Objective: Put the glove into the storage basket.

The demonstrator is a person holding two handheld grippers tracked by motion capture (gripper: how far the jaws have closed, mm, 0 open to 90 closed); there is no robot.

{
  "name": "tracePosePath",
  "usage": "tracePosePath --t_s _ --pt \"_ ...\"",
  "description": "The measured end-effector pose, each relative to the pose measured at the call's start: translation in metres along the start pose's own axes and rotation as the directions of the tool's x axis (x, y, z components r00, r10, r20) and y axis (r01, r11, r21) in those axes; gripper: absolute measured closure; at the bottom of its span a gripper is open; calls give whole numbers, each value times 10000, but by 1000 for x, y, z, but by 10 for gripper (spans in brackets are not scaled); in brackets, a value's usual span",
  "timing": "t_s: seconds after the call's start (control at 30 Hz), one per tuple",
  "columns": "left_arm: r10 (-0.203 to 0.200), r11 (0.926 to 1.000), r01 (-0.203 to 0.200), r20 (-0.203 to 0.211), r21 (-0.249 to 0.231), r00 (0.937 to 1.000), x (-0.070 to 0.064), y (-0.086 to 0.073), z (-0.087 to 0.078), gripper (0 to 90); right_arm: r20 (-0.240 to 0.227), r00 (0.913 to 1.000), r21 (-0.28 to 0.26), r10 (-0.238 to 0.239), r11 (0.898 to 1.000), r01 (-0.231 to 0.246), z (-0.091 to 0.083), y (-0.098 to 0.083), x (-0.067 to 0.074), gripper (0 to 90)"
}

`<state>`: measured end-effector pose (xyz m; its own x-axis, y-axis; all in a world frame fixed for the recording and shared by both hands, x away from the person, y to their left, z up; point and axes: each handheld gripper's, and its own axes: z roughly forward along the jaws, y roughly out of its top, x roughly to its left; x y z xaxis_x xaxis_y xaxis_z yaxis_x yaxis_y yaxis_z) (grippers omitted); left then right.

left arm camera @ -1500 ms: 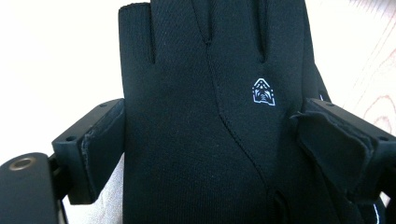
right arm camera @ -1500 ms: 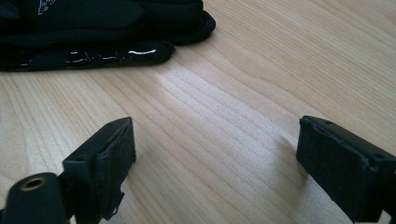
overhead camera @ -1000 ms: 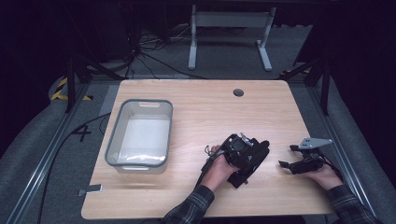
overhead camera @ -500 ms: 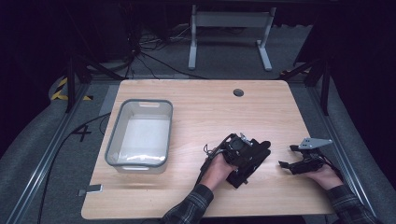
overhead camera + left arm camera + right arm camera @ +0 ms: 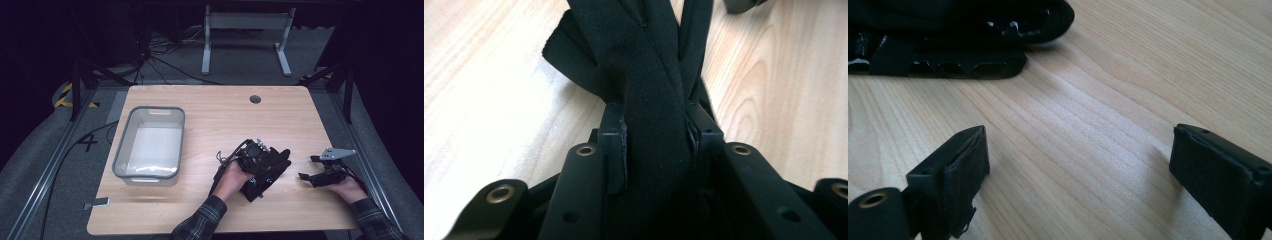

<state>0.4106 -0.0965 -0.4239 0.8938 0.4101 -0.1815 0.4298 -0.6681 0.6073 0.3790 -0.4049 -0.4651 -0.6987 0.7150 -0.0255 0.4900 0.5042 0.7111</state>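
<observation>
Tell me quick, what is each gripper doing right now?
Left gripper: its jaws have just been closing and now pinch the black cloth.
Right gripper: open, nothing between its jaws, low over the table.

Lab: dark-curtained rig table [image 5: 210,107]

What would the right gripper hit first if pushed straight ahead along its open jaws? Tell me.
Probably the black fabric bundle: it lies ahead on the bare table, clamped by the left gripper. The right gripper aims that way, though depth is unclear.
</observation>
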Motion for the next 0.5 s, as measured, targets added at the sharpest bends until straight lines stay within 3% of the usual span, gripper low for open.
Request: tracePosePath --t_s 0.5 --pt "-338 9973 301 -553 -673 9979 12 6 -61 684 -3 10000 -14 -2 10000 2 0 0 0 97"
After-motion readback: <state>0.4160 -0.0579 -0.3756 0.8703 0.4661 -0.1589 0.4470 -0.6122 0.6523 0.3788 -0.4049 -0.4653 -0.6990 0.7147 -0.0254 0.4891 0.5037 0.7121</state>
